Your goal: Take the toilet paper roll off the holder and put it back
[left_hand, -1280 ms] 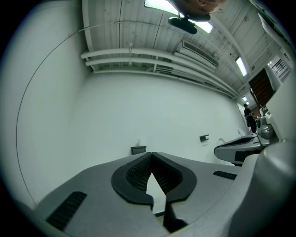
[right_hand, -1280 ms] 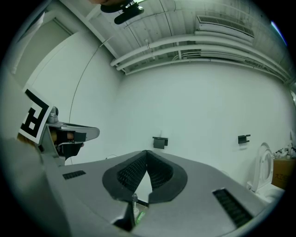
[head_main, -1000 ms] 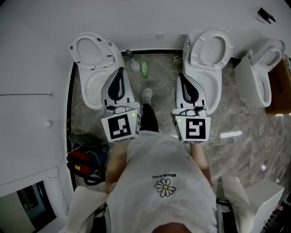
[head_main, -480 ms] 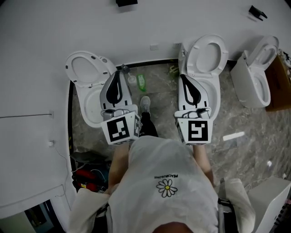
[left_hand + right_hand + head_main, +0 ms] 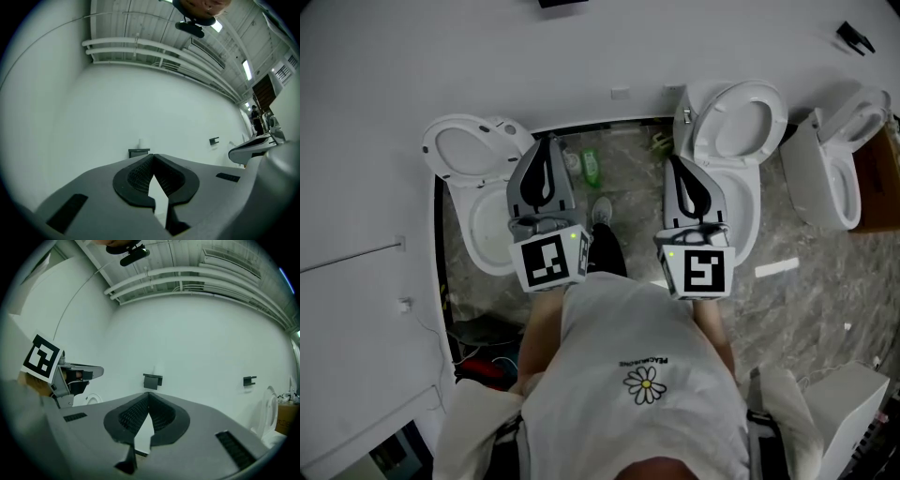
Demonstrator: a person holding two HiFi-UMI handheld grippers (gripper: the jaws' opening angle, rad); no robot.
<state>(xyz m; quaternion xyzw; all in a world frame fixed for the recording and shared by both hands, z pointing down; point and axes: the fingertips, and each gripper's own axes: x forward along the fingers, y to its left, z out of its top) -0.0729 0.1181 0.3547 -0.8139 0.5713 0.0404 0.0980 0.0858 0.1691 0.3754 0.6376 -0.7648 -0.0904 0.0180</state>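
Note:
A dark wall holder point(image 5: 139, 152) hangs on the white wall straight ahead, with a small white roll point(image 5: 139, 143) standing above it. The same holder point(image 5: 152, 379) shows in the right gripper view, and at the head view's top edge point(image 5: 562, 3). My left gripper point(image 5: 551, 141) and right gripper point(image 5: 675, 157) are held side by side at chest height, both pointing at that wall and well short of it. The left gripper point(image 5: 153, 155) is shut, empty. The right gripper point(image 5: 149, 393) is shut too, nothing in it.
An open toilet point(image 5: 473, 155) stands on the left, another point(image 5: 741, 112) on the right, a third point(image 5: 834, 159) farther right. A green bottle point(image 5: 593, 169) lies on the marble floor between them. A second dark bracket point(image 5: 855, 36) is on the wall at right. Cables point(image 5: 483, 370) lie lower left.
The head view has shifted up the wall, so the holder now shows at the top edge. Both grippers keep their side-by-side pose and stay shut.

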